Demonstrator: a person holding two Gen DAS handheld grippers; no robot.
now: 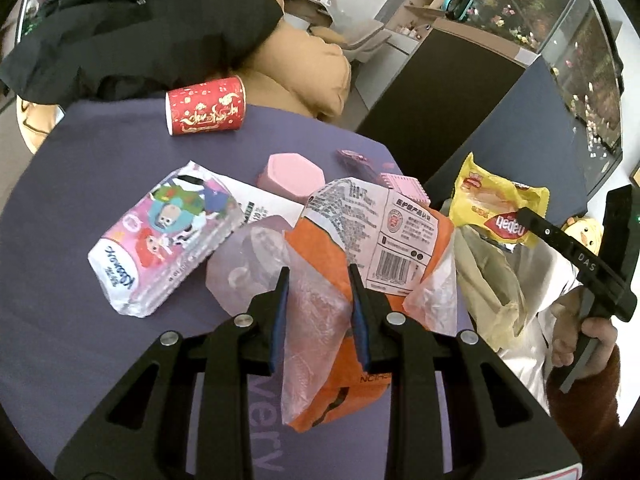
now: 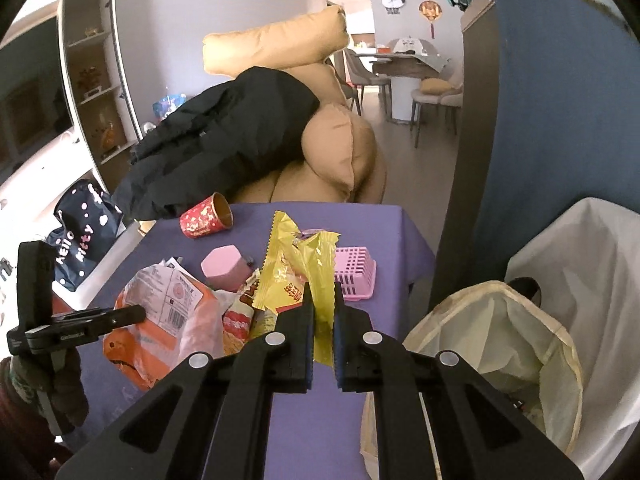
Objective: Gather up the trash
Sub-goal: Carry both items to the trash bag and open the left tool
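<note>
Purple cloth [image 1: 100, 208] covers the table in the left wrist view, with a tan sofa behind. At 6 o'clock the left gripper [image 1: 318, 280] is closed on an orange bag [image 1: 400, 240]. A tissue pack [image 1: 168, 240] lies at 9 o'clock and a red cup [image 1: 206, 106] at 11 o'clock.

From the right wrist view, the right gripper [image 2: 323, 294] pinches a yellow wrapper [image 2: 296, 268], with its jaws nearly together. A lined bin [image 2: 500, 344] stands at 4 o'clock, and a pink basket [image 2: 356, 274] is just behind the wrapper.

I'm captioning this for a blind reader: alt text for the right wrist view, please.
The right tongs pinch a yellow snack wrapper above a purple table strewn with litter, beside an open lined bin. The left tongs grip an orange bag.
</note>
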